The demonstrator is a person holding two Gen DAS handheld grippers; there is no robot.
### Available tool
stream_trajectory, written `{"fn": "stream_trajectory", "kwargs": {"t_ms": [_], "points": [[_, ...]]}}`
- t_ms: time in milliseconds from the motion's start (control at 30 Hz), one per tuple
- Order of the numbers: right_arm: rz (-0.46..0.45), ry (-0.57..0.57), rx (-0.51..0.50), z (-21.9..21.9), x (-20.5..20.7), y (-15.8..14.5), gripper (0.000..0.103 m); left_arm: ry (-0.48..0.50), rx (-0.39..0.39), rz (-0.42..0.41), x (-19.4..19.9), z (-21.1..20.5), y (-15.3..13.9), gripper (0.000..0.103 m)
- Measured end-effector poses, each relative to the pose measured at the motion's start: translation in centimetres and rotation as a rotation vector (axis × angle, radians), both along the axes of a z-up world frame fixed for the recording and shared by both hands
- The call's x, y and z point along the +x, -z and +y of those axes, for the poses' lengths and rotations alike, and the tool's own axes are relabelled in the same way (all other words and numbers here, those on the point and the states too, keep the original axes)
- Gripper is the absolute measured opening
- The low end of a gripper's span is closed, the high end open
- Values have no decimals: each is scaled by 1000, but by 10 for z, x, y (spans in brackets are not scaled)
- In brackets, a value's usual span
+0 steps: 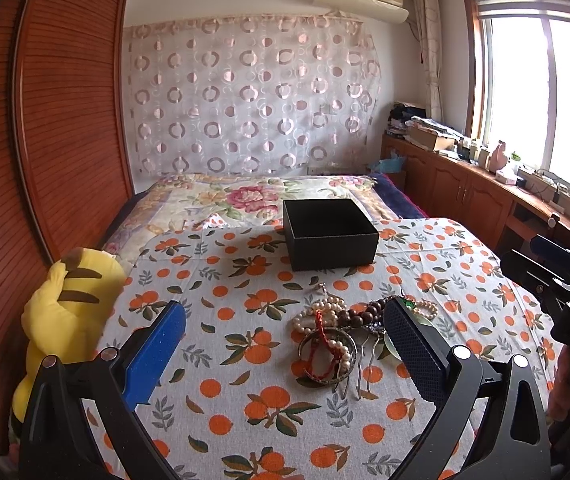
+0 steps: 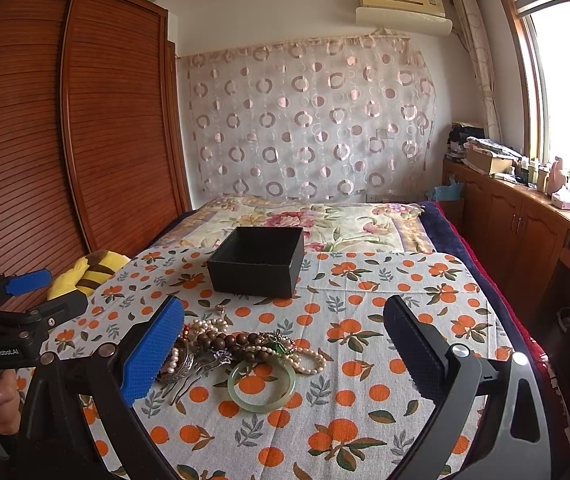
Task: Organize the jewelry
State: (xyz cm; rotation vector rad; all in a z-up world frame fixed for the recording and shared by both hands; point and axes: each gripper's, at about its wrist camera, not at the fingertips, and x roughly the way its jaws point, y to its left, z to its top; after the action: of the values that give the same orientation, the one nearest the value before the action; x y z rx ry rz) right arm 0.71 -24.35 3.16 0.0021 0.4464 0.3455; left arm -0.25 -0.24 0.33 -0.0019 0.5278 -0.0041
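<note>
A heap of jewelry (image 1: 337, 332) lies on the orange-print cloth: pearl strands, dark wooden beads, a metal bangle with red cord, a hair fork. In the right wrist view the same heap (image 2: 241, 346) also shows a pale green jade bangle (image 2: 262, 385) at its near side. An open black box (image 1: 329, 233) (image 2: 257, 261) stands just beyond the heap. My left gripper (image 1: 285, 340) is open, hovering short of the heap. My right gripper (image 2: 285, 344) is open too, with the heap between and below its fingers, nothing held.
A yellow striped plush toy (image 1: 65, 312) (image 2: 93, 270) lies at the cloth's left edge beside the wooden wardrobe (image 1: 45, 120). Behind the box is a floral bedspread (image 1: 245, 196). A cluttered wooden cabinet (image 2: 525, 216) runs along the window on the right.
</note>
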Motion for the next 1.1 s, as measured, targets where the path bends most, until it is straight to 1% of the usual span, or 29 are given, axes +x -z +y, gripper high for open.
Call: {"fn": "stream_trajectory", "kwargs": {"t_ms": [1100], "points": [[-7, 0, -1, 1, -3, -1, 101, 0, -3, -4, -1, 1, 0, 96]]}}
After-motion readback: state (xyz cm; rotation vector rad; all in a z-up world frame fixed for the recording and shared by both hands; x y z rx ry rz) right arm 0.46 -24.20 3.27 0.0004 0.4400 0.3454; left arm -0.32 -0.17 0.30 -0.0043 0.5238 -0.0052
